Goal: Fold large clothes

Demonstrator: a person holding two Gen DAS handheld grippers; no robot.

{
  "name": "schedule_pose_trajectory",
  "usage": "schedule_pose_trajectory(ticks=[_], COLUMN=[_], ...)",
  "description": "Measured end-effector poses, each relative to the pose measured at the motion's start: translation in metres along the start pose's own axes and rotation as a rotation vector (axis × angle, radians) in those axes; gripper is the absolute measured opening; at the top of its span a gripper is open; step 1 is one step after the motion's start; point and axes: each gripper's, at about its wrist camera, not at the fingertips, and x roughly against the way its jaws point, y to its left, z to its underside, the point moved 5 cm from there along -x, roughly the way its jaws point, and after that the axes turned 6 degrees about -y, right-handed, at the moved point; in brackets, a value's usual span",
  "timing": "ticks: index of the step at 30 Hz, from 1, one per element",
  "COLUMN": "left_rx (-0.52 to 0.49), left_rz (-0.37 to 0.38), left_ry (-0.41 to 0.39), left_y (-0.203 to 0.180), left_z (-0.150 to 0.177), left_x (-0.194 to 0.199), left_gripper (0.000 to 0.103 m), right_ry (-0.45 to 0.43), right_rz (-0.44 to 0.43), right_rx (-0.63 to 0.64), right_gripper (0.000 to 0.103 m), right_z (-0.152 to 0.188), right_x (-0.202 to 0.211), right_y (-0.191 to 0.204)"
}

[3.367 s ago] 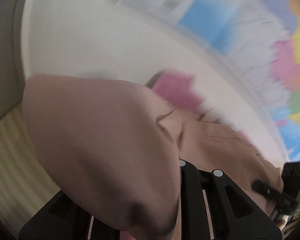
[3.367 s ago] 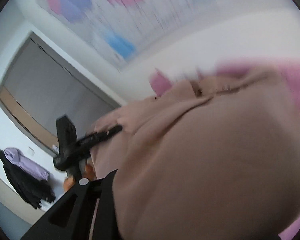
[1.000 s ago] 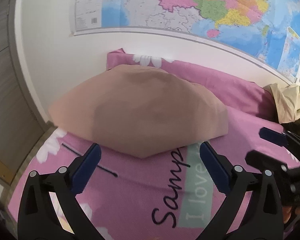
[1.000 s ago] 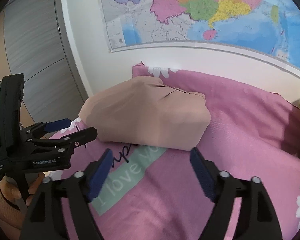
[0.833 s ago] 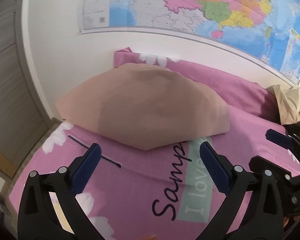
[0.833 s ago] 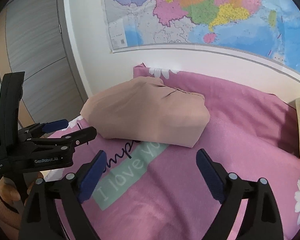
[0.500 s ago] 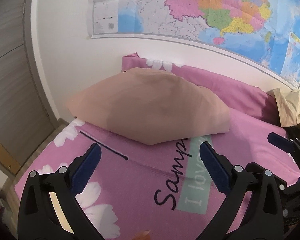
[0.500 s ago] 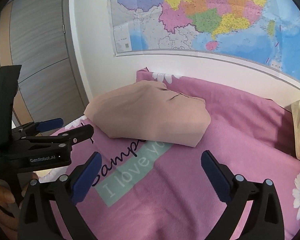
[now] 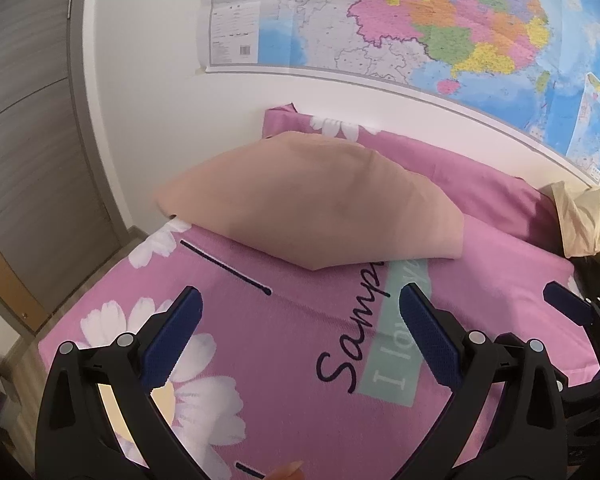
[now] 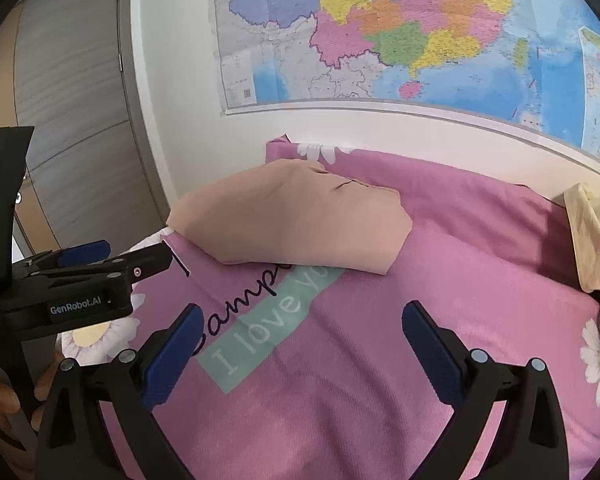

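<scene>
so both of my tools are free right now. my left hand-held gripper (image 9: 296,316) has its blue pads spread wide over the pink bedspread (image 9: 300,360), pinching nothing, and my right hand-held gripper (image 10: 298,326) is spread the same way, empty, above the printed lettering.

the folded tan garment (image 9: 312,204) lies as a soft, puffy bundle near the head of the bed, close to the wall corner, its front edge overlapping the mint stripe of the print. both tools are apart from it.

my judgement: this piece looks done, so the risk is in undoing it. the bundle is domed rather than flat, and a nudge from either tool could let the top layer slide or spring open. it also sits near the bed's left edge, so a push that way might tip it off.

the yellowish crumpled cloth (image 9: 584,216) at the right, near the wall, is probably next; it is bunched, so a blind pinch could catch several layers at once.

the right view alone shows a crease and seam on top of the bundle and my left tool from the side; the left view shows the floor beside the bed and only the tip of my right tool.
</scene>
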Motion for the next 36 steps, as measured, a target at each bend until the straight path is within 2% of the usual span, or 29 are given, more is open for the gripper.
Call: schedule_pose_trajectory(ticks=[36], left_rx=[-0.032], left_rz=[-0.042], left_ry=[-0.029], left_y=[0.000], left_z=[0.005], left_x=[0.018], left_gripper=[0.098], right_ry=[-0.031], right_rz=[0.001], right_rx=[0.004], right_gripper=[0.097], right_z=[0.001], right_x=[0.020], right_y=[0.010])
